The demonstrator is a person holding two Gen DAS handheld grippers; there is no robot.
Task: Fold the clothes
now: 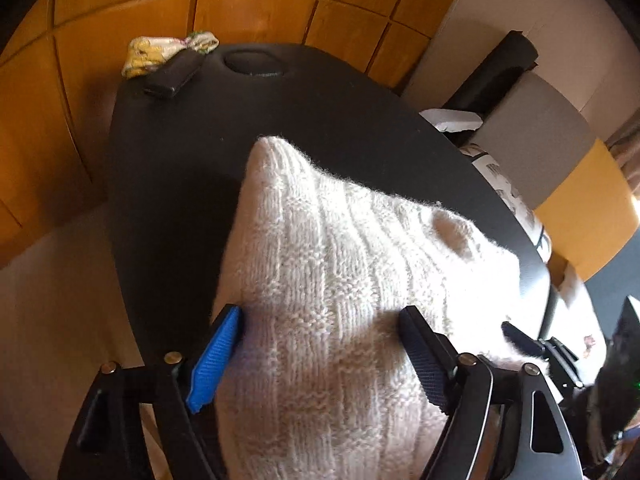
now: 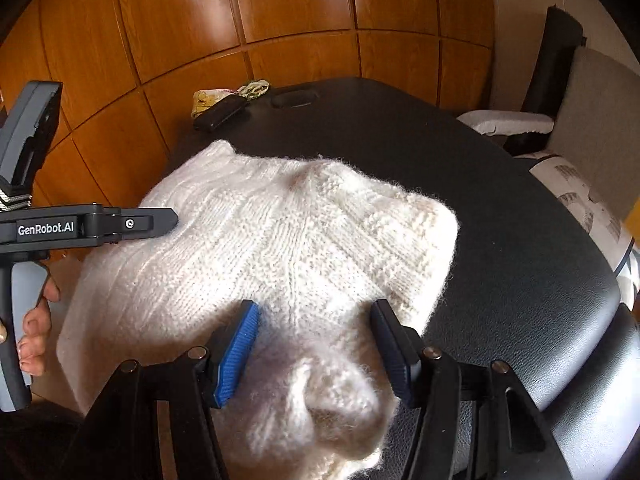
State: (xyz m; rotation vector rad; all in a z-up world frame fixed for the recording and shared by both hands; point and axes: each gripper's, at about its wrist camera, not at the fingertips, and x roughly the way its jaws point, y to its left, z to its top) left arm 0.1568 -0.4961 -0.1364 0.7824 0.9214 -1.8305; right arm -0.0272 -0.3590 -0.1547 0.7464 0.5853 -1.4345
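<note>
Straddling a white knit sweater [image 1: 320, 264], both tongs [image 1: 320, 356] [image 2: 316, 350] spread wide, right view alone showing fingers [image 2: 34, 336].

The white knitted sweater [image 2: 280, 240] is spread on the black padded tabletop [image 2: 500, 208]; a small black case [image 2: 218, 114] is set at the far edge — a patterned cloth bundle [image 2: 224, 94] just behind it.

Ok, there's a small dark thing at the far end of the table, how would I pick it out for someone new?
Start at the black table and go to its far edge by the wood-panelled wall. There a flat black case lies partly over a yellow floral cloth bundle. It is a separate oblong object, unlike the oval recess moulded into the tabletop beside it, and lies well clear of the white knitted sweater.
</note>
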